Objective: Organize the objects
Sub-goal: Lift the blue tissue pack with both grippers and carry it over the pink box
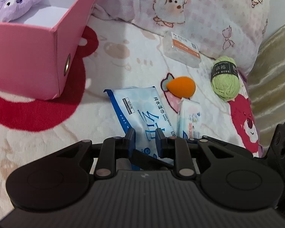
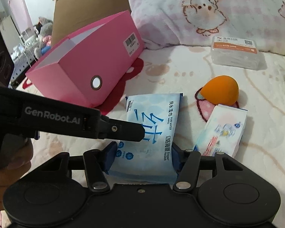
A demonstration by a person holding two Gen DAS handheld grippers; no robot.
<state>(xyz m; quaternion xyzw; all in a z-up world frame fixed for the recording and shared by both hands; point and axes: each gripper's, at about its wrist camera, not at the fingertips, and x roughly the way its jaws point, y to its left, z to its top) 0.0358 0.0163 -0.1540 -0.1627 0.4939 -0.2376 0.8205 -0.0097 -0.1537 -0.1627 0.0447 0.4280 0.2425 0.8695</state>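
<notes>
Wet wipes pack (image 2: 152,114) lay flat on the printed fleece blanket (image 2: 180,70), just in front of the open pink box (image 2: 81,60), with a small tissue packet (image 2: 222,129) just beside its right edge and an orange makeup sponge (image 2: 220,89) near behind. Right gripper (image 2: 144,148) was clamped across the near end of the pack, a pad on each long side, film slightly bowed. Left gripper (image 2: 140,133) was clenched, tip resting on the pack's top face; could not tell if it pinched any film. Step looked like the pickup for moving the pack into the box. To do it well: keep the right squeeze firm but not crushing, since a soft pack would sag at its far end; get the left tip off before lifting; lift clear of the tissue packet; approach over the box's low near wall, and lower the pack inside before letting go.
</notes>
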